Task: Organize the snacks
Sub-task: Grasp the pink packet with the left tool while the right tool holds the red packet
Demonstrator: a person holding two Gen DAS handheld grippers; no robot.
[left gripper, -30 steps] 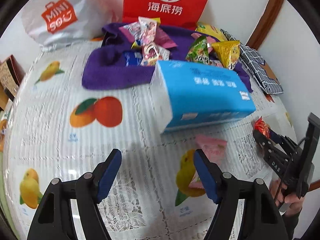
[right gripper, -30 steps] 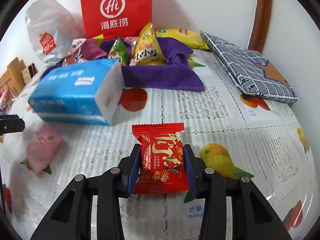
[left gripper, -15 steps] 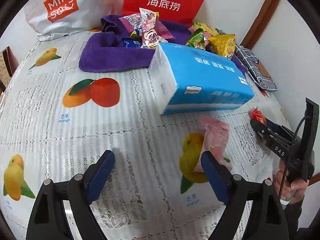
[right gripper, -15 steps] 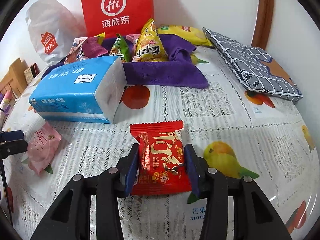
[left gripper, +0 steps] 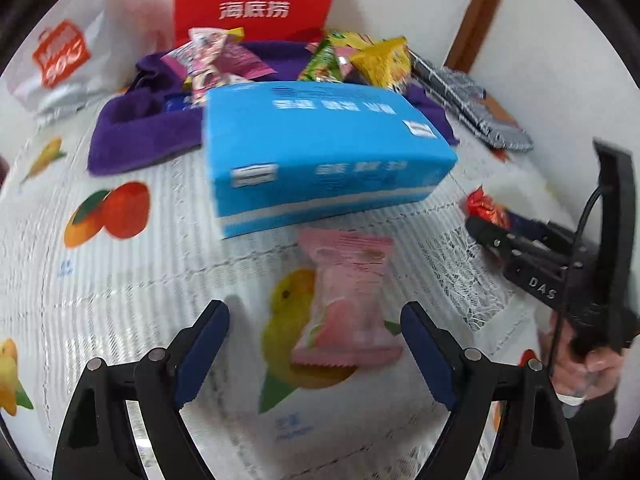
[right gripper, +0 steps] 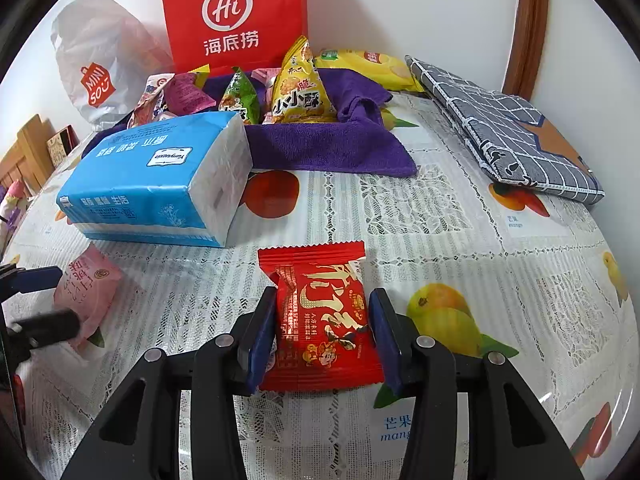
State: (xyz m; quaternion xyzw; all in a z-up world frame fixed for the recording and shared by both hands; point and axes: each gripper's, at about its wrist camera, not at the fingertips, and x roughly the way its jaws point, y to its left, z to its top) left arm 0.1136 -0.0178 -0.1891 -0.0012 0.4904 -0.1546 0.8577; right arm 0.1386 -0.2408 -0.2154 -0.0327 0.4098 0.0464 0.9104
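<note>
The left gripper (left gripper: 314,346), jaws wide apart, hovers over a pink snack packet (left gripper: 347,298) lying lengthwise between its fingers on the tablecloth (left gripper: 120,292), just before the blue tissue pack (left gripper: 320,148); the right gripper (right gripper: 323,338) clamps a red snack packet (right gripper: 322,316).

A white wall (right gripper: 420,8) is seen behind the bench (right gripper: 420,216), which is covered by a fruit-printed lace cloth; a brown wooden frame (right gripper: 528,28) is set at right; wooden furniture (right gripper: 24,152) is glimpsed at left.
</note>
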